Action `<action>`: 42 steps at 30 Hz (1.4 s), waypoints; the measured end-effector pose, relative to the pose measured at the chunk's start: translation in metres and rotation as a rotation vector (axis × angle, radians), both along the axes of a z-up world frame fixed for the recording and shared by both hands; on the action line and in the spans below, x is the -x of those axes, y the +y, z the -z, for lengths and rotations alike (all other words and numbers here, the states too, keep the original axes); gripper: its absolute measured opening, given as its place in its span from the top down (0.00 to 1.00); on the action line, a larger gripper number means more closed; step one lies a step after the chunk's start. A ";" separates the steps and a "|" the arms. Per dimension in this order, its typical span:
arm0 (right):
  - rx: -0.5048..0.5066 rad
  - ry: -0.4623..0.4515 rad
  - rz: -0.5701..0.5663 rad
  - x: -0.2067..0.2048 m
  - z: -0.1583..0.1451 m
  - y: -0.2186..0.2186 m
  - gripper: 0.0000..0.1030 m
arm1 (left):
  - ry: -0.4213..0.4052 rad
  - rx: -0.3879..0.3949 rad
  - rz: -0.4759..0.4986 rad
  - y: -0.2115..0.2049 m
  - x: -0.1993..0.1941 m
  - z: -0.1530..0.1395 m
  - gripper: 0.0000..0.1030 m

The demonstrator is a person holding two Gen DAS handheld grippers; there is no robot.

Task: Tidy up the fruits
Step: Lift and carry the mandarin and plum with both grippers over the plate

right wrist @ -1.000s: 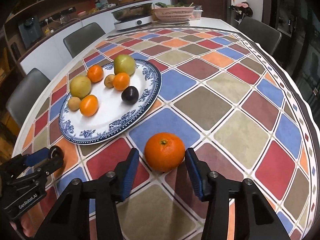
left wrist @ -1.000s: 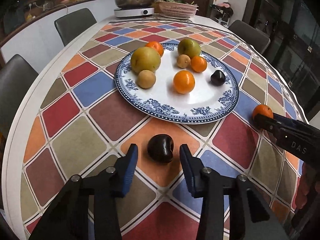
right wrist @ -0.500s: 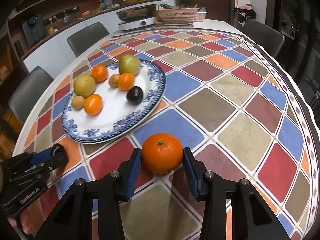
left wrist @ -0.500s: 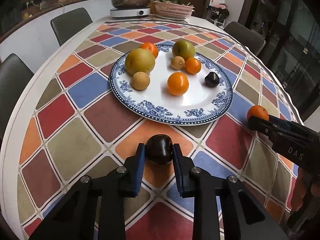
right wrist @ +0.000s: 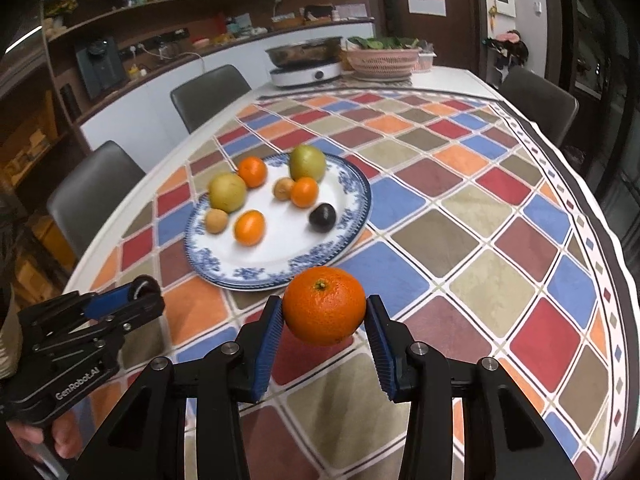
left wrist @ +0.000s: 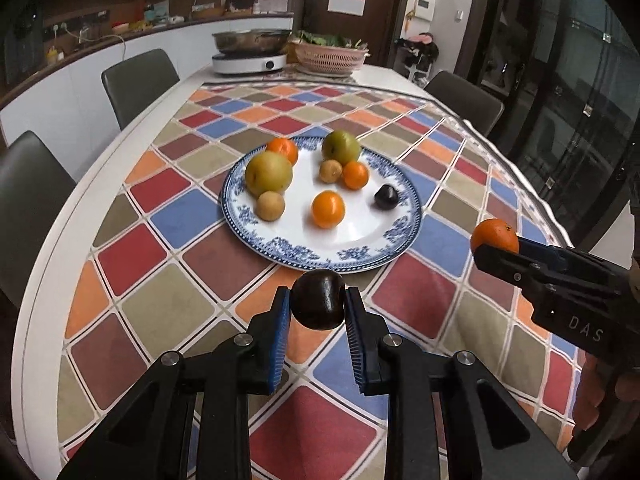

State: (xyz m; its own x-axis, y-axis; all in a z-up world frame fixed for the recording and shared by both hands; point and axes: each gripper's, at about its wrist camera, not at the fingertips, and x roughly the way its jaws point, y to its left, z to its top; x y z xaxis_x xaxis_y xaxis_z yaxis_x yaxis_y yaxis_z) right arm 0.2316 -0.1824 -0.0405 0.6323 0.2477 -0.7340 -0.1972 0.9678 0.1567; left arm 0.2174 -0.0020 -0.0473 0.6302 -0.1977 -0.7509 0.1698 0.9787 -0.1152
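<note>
Orange [right wrist: 324, 305] clamped in right hand-held gripper [right wrist: 325, 330] marked "DAS", plum [left wrist: 318, 299] clamped in left hand-held gripper [left wrist: 317, 320] marked "GenRobot.AI"

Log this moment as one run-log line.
left gripper: shut on dark plum | right gripper: shut on orange | both lifted off tablecloth | plate: eight fruits

Ahead of you the plate [left wrist: 400, 236] sits on the surface [left wrist: 152, 304], fruit spread across it. Your left claw [left wrist: 317, 309] holds the plum [left wrist: 318, 300] just before its near rim; your right claw [right wrist: 324, 320] holds the orange [right wrist: 324, 305] to the right — both above the surface.
</note>
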 end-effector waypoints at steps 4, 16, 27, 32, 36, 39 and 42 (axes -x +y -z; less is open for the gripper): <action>-0.010 -0.033 -0.018 0.010 -0.015 0.003 0.58 | -0.032 0.008 0.009 -0.001 0.007 -0.013 0.74; -0.051 -0.121 -0.056 0.027 -0.052 0.008 0.58 | -0.116 0.037 0.045 -0.002 0.018 -0.050 0.74; -0.080 -0.175 -0.082 0.025 -0.074 0.010 0.58 | -0.183 0.037 0.070 -0.006 0.012 -0.077 0.74; -0.078 -0.200 -0.087 0.019 -0.083 0.010 0.59 | -0.198 0.033 0.080 -0.009 0.006 -0.084 0.74; -0.075 -0.215 -0.091 0.014 -0.088 0.011 0.58 | -0.209 0.031 0.088 -0.010 -0.003 -0.088 0.74; -0.072 -0.222 -0.093 0.007 -0.090 0.011 0.58 | -0.214 0.026 0.091 -0.011 -0.010 -0.090 0.74; -0.070 -0.221 -0.095 0.000 -0.090 0.012 0.58 | -0.215 0.020 0.093 -0.011 -0.018 -0.089 0.74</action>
State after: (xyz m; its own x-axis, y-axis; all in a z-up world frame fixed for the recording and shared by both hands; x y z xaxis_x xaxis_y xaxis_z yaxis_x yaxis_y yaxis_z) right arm 0.2317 -0.1706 0.0495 0.7473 0.3586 -0.5594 -0.3233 0.9317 0.1654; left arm 0.2357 -0.0131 0.0422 0.7533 -0.2759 -0.5969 0.2817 0.9556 -0.0863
